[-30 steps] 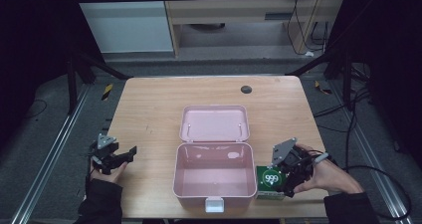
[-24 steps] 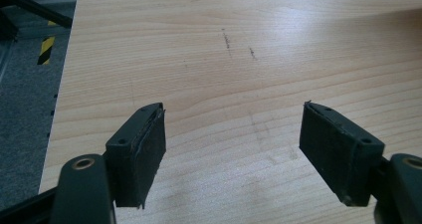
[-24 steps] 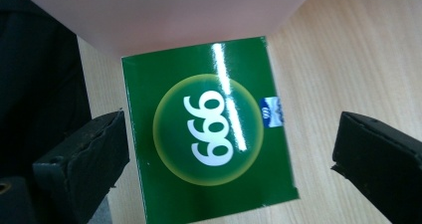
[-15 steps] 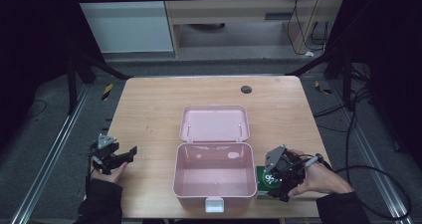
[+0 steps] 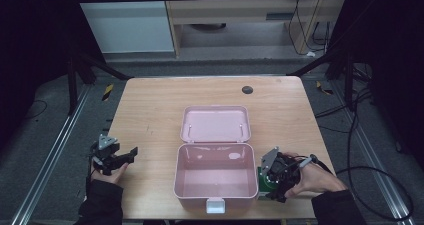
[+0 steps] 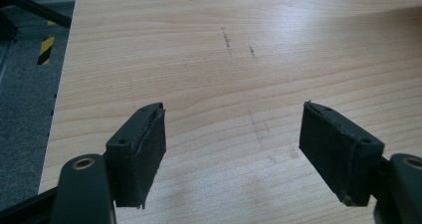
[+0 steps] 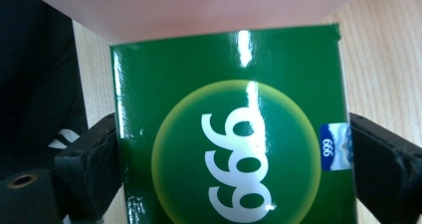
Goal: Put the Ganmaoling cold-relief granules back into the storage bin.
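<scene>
A pink box (image 5: 216, 182) sits open in the middle of the wooden surface (image 5: 150, 110). Its lid (image 5: 215, 124) lies flat behind it, toward the far edge. The inside of the box looks bare. A small white latch sticks out from its near wall.

A green box (image 7: 231, 134) stands just beside the right wall of the pink box, near the front edge of the surface. Its shiny top has a yellow-green circle with white "999" on it. In the right gripper view the numbers read upside down, and the far edge of the green box touches the pink wall. How long the green box is cannot be told, because its near end runs out of that view.

The right gripper (image 5: 272, 177) is at the green box. Its jaws sit one on each side of it and press against its sides.

The left gripper (image 5: 131, 154) is well apart from both boxes, near the left edge of the surface. Its jaws are spread wide, with bare wood between them. It points toward the pink box.
</scene>
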The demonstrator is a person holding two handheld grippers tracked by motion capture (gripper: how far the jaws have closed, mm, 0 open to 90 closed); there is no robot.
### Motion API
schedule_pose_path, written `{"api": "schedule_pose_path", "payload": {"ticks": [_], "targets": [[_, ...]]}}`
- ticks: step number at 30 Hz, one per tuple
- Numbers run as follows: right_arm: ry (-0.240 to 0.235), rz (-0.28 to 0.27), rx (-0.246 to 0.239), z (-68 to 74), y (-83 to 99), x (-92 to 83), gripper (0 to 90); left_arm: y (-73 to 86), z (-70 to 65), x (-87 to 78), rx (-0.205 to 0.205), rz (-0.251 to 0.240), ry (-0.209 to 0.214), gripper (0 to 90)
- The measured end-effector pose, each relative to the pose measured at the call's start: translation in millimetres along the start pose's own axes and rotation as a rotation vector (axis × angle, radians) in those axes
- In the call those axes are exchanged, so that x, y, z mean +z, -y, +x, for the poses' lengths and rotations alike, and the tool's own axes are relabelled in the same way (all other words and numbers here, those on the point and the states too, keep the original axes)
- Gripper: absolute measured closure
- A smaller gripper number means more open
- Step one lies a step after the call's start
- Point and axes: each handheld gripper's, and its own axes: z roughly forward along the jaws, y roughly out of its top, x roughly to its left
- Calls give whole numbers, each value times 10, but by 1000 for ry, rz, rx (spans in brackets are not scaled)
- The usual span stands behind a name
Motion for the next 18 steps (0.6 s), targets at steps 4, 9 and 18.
{"api": "schedule_pose_path", "payload": {"ticks": [4, 9, 18], "targets": [[-17, -6, -2, -14, 36, 28, 123, 0, 4, 1, 3, 4, -2, 256], [-28, -6, 26, -30, 51, 0, 149, -1, 0, -1, 2, 2, -1, 256], [-6, 7, 26, -26, 75, -143, 156, 0, -1, -1, 4, 3, 1, 255]]}}
